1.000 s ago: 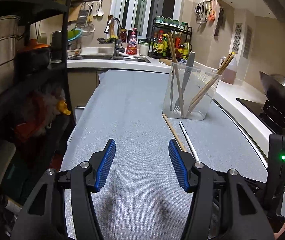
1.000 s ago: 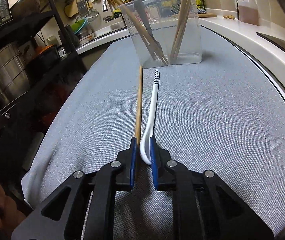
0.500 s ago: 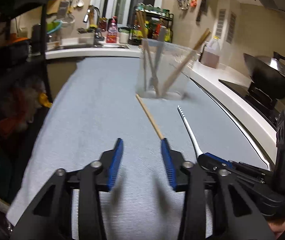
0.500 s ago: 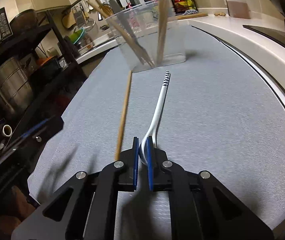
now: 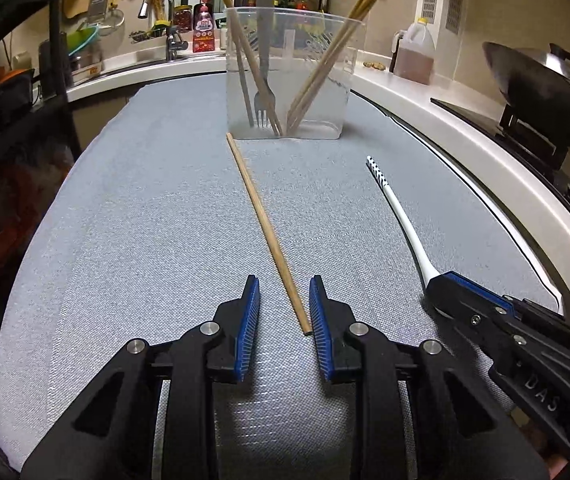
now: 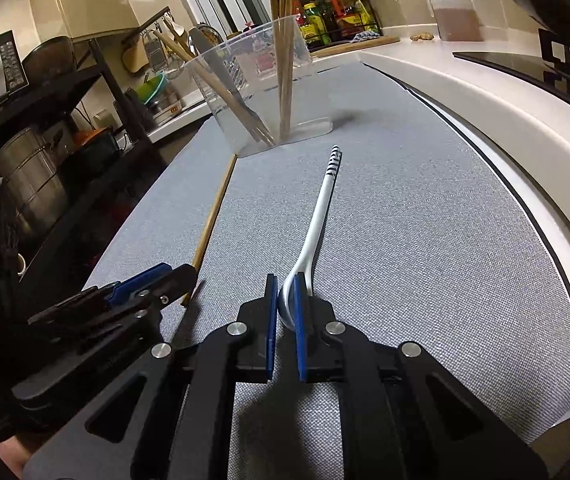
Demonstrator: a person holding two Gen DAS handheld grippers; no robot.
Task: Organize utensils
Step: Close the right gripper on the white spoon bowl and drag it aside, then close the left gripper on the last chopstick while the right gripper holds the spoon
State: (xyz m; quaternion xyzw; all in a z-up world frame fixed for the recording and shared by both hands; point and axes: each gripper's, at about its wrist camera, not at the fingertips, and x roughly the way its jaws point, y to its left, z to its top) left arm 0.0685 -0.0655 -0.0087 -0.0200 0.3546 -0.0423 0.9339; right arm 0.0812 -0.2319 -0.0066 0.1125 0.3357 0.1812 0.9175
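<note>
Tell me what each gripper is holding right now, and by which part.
The right gripper clamps the white spoon by its bowl. The left gripper holds nothing: its jaws have just been closing around the near end of the loose chopstick, with gaps showing.

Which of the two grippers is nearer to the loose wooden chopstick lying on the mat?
Left. The left gripper straddles the wooden chopstick's near end, pads not yet pressing. The right gripper sits beside it, shut on the white spoon.
</note>
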